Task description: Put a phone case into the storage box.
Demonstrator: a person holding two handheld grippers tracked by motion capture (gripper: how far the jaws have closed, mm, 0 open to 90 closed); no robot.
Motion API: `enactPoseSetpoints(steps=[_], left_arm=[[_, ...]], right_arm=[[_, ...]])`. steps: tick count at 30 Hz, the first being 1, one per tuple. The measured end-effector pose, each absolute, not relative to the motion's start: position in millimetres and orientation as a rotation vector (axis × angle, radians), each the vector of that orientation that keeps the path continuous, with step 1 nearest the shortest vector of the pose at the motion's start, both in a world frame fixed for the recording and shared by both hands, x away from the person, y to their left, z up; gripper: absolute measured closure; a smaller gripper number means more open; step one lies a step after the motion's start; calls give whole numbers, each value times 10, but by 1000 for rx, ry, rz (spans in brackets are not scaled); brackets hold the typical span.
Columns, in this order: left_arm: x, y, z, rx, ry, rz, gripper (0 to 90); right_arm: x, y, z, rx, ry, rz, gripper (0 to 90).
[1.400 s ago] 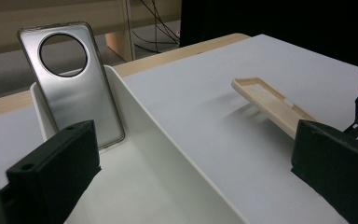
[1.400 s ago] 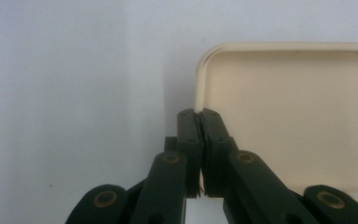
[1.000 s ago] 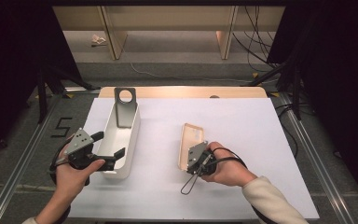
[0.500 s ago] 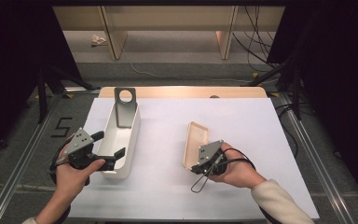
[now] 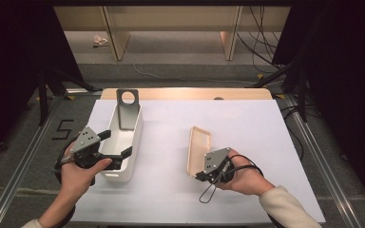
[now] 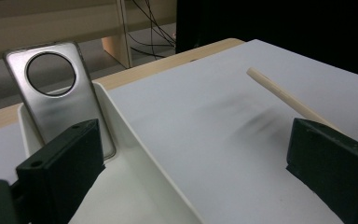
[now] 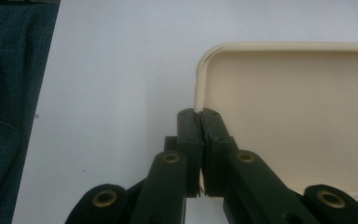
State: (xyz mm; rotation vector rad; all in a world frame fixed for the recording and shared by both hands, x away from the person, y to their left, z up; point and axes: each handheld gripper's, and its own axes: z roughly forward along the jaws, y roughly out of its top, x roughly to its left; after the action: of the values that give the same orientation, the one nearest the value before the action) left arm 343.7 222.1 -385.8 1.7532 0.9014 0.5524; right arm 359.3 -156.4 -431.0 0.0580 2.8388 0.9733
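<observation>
White counter (image 5: 247, 133) under dim light, dark surrounds. We take the white bin (image 5: 123, 142) as ref. Right tool (image 5: 202, 176) clamped on near rim of beige lid (image 5: 198, 149), which lies flat well to the bin's right, approx parallel. Left tool (image 5: 119, 145) jaws apart, straddling bin's near wall. Metal plate (image 5: 127, 110) stands in bin's far end. Judgement: lid gripped but not yet lifted or placed on the bin; early stage.

The right gripper (image 7: 200, 114) has black jaws with brass rivets, and the person wears a cream sleeve (image 5: 290, 209).
</observation>
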Motion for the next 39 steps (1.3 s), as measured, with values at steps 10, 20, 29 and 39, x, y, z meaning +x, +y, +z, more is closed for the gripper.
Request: enactPoseSetpoints(steps=[10, 20, 29, 39], left_arm=[[3470, 2108, -3831, 1780, 889, 529, 37], [3566, 1895, -3780, 1821, 884, 481, 55], [3673, 1695, -3731, 1850, 862, 452, 65], [3793, 1405, -3683, 1874, 842, 398, 97]], right_arm=[[3512, -1554, -4279, 22, 2813, 1003, 885], [3407, -1606, -4246, 6, 2781, 1009, 885], [3379, -1616, -4235, -10, 2762, 1020, 885], [3352, -1621, -4223, -10, 2746, 1036, 885]])
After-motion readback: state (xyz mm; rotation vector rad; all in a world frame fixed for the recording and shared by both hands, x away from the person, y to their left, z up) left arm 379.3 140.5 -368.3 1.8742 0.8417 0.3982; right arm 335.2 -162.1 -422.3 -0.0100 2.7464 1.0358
